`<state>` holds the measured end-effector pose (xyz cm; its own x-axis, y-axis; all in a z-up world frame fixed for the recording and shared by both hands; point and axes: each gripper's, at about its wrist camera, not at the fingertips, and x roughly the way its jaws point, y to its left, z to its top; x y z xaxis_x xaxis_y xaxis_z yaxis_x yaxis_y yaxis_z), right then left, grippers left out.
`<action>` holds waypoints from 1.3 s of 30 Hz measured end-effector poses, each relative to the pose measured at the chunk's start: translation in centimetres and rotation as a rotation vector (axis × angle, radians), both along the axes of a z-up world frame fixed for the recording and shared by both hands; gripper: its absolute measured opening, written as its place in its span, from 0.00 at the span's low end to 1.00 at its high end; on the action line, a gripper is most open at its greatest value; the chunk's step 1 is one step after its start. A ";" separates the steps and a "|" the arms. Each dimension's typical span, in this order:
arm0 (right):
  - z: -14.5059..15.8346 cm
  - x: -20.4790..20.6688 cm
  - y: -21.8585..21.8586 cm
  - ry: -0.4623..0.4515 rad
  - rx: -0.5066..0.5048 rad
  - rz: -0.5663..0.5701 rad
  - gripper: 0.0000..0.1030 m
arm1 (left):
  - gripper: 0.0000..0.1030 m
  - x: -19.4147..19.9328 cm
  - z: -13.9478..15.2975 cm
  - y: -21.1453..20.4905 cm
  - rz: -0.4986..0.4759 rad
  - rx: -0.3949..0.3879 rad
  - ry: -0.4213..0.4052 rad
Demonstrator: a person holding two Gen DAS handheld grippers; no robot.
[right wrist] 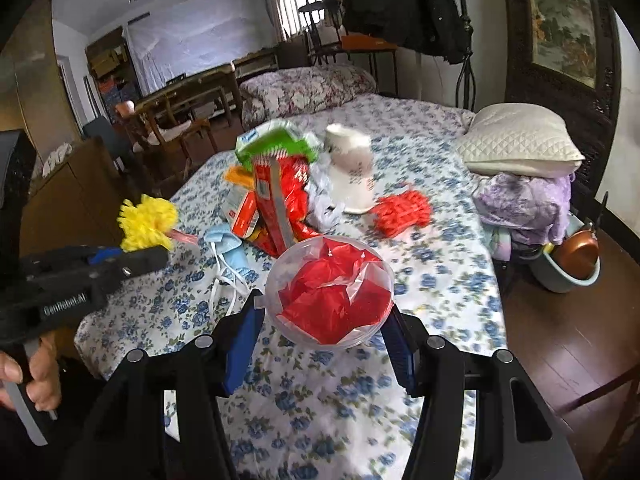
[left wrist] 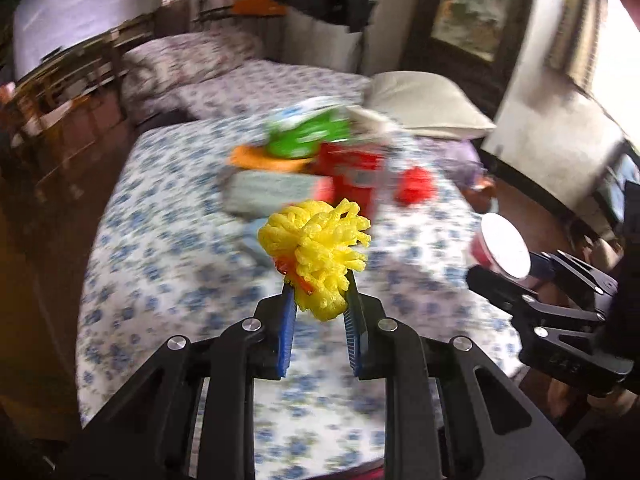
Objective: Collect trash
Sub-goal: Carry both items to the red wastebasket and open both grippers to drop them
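Note:
My left gripper (left wrist: 318, 284) is shut on a yellow foam net (left wrist: 316, 244), held above the flowered bed (left wrist: 168, 240); it also shows at the left of the right wrist view (right wrist: 146, 222). My right gripper (right wrist: 326, 300) is shut on a clear plastic cup (right wrist: 330, 292) stuffed with red plastic; the cup also shows at the right of the left wrist view (left wrist: 502, 246). A trash pile lies mid-bed: green packet (right wrist: 276, 142), red packets (right wrist: 280, 200), white paper cup (right wrist: 352, 168), red foam net (right wrist: 404, 210), blue face mask (right wrist: 228, 254).
A white pillow (right wrist: 520, 146) and a purple bundle (right wrist: 528, 204) lie at the bed's right. A basin with a copper pot (right wrist: 576, 258) stands on the wooden floor at the right. A folded quilt (right wrist: 304, 84) lies at the far end. Wooden furniture (right wrist: 180, 96) lines the left.

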<state>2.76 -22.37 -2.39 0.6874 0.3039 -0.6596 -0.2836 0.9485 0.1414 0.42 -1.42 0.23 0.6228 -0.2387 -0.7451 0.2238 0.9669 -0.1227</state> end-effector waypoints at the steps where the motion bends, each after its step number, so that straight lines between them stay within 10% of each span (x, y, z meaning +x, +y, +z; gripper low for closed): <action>1: 0.3 -0.4 -0.9 -0.006 0.009 -0.010 0.55 | 0.22 -0.2 0.3 -1.1 -0.031 -0.009 -0.003; 9: 0.5 -4.4 -12.0 -0.015 -0.025 -0.191 0.55 | 0.22 -0.7 0.4 -11.4 -0.318 -0.048 0.044; 20: -11.1 -6.1 -25.1 0.244 -0.040 -0.455 0.55 | 0.22 0.2 -6.5 -27.7 -0.627 -0.050 0.286; 32: -23.0 -5.9 -29.9 0.443 0.035 -0.551 0.55 | 0.22 2.3 -18.7 -37.5 -0.647 -0.090 0.674; 39: -25.3 -5.7 -30.5 0.459 0.083 -0.578 0.56 | 0.24 2.5 -21.1 -40.4 -0.620 -0.015 0.688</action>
